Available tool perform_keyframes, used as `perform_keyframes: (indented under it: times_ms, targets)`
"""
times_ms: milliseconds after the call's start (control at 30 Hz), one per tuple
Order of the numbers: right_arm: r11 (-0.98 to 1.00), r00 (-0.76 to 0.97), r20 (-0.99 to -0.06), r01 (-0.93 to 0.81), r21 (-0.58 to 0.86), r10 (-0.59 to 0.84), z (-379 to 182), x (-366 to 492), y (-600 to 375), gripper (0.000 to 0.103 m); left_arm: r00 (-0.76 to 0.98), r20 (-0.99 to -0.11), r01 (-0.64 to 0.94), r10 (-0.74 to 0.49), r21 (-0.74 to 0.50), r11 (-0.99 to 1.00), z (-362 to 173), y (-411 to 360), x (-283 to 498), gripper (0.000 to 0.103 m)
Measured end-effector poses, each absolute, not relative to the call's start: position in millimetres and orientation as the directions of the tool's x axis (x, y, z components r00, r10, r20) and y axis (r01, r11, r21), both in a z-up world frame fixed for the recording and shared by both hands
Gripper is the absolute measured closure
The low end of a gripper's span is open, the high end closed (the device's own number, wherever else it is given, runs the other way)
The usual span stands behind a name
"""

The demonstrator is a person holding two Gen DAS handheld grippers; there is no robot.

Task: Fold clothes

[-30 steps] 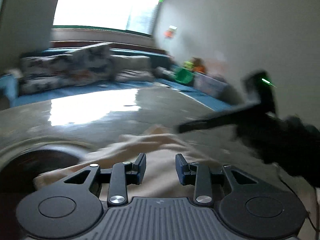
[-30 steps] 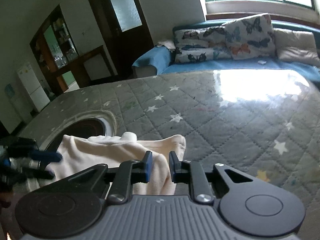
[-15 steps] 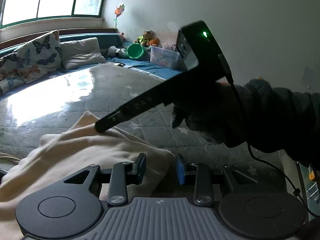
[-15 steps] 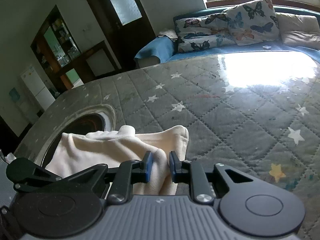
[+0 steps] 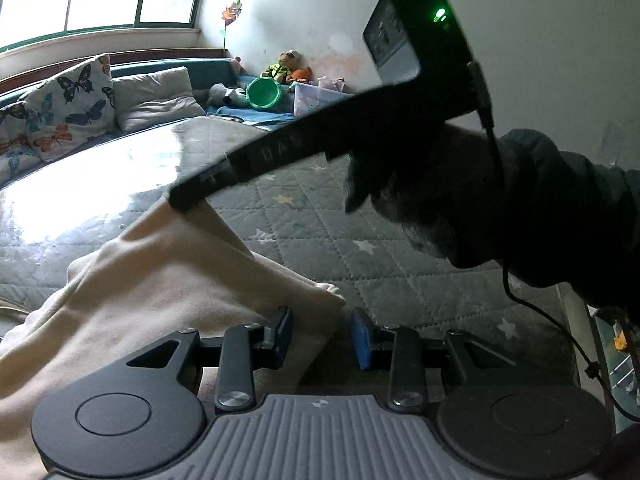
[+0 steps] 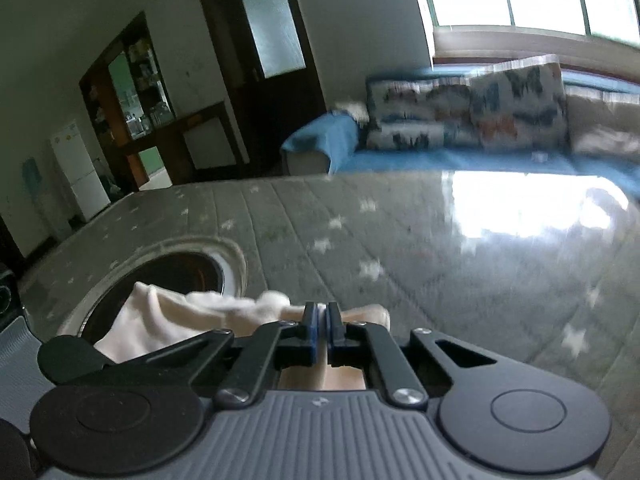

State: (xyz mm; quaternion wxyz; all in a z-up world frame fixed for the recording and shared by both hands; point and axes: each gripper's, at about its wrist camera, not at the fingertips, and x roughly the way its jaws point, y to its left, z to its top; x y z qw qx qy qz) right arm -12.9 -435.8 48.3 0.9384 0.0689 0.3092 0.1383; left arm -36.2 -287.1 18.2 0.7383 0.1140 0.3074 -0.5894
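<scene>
- The cloth (image 5: 168, 292), a cream garment, lies bunched on the quilted desk (image 5: 400, 248), near a round hole (image 6: 188, 268) in the cover.
- Right gripper (image 6: 322, 322): fingers nearly closed, pinching a fold of the cloth; the left wrist view shows its tip biting the cloth's raised peak at about 11 o'clock from the left fingers.
- Left gripper (image 5: 322, 334): fingers wide, holding nothing. A corner of the cloth (image 5: 328, 300) pokes into the gap, closer to the left-hand finger (image 5: 280, 336) than to the other.
- The relation that matters: from that corner the cloth runs up toward 10–11 o'clock, to the pinched peak, so its long axis lies on that diagonal, with the bulk spreading to 9 o'clock.
- The left gripper is the nearer one to the free corner; I judge its next move is to close on it, so both ends are held for a fold.
- Risk: the corner sits shallow between the fingers and could slip out on closing.
</scene>
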Motion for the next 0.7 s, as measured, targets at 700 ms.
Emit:
perform_keyframes:
  times_ms: [700]
  targets:
    - [0.873, 0.654, -0.625, -0.119, 0.472, 0.427, 28, -49, -466, 0.097, 0.215, -0.55, 0.919, -0.807, -0.166, 0.358, 42, -246, -29, 0.059]
